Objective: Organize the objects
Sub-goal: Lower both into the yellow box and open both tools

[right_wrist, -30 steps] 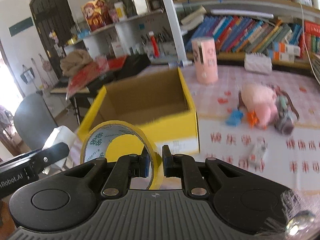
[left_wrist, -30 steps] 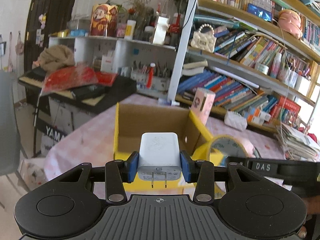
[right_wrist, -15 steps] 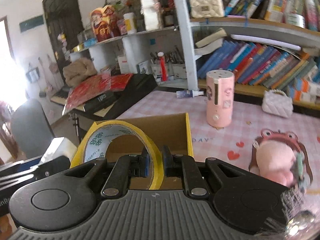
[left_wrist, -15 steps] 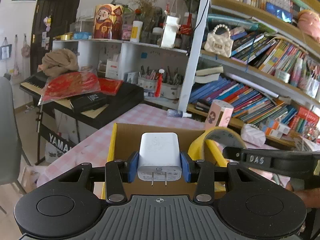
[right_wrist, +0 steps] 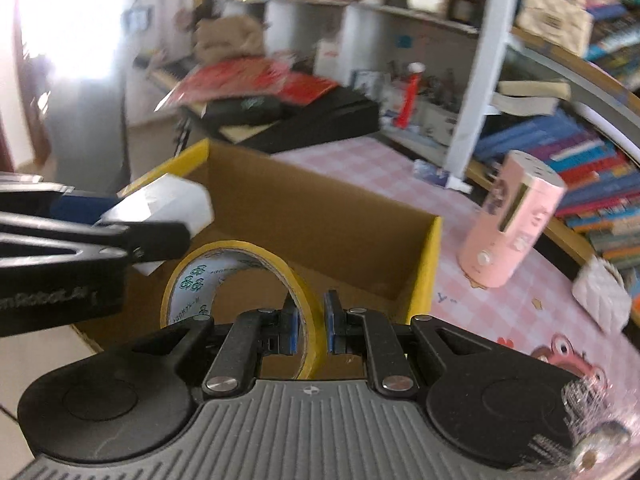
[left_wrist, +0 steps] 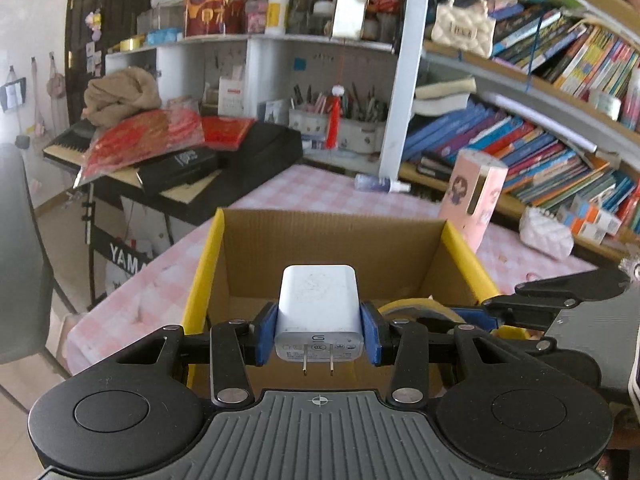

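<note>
My left gripper (left_wrist: pixel 319 334) is shut on a white plug charger (left_wrist: pixel 318 308), prongs pointing back at the camera, held over the near edge of an open yellow cardboard box (left_wrist: pixel 332 248). My right gripper (right_wrist: pixel 310 326) is shut on the rim of a yellow tape roll (right_wrist: pixel 240 276) and holds it above the box (right_wrist: pixel 320 220). In the right wrist view the left gripper with the charger (right_wrist: pixel 168 204) shows at the left. In the left wrist view the tape roll (left_wrist: pixel 416 308) sits low inside the box at the right.
The box stands on a pink checked tablecloth (left_wrist: pixel 320 188). A pink cylinder (left_wrist: pixel 474 200), a small white purse (left_wrist: pixel 546 234) and a small bottle (left_wrist: pixel 380 184) stand behind it. Bookshelves (left_wrist: pixel 520 120) line the back, and a keyboard stand with clutter (left_wrist: pixel 180 152) stands left.
Both grippers have moved forward over the box. The tape roll has come down into the box opening, beside the charger. Both grips are unchanged.
</note>
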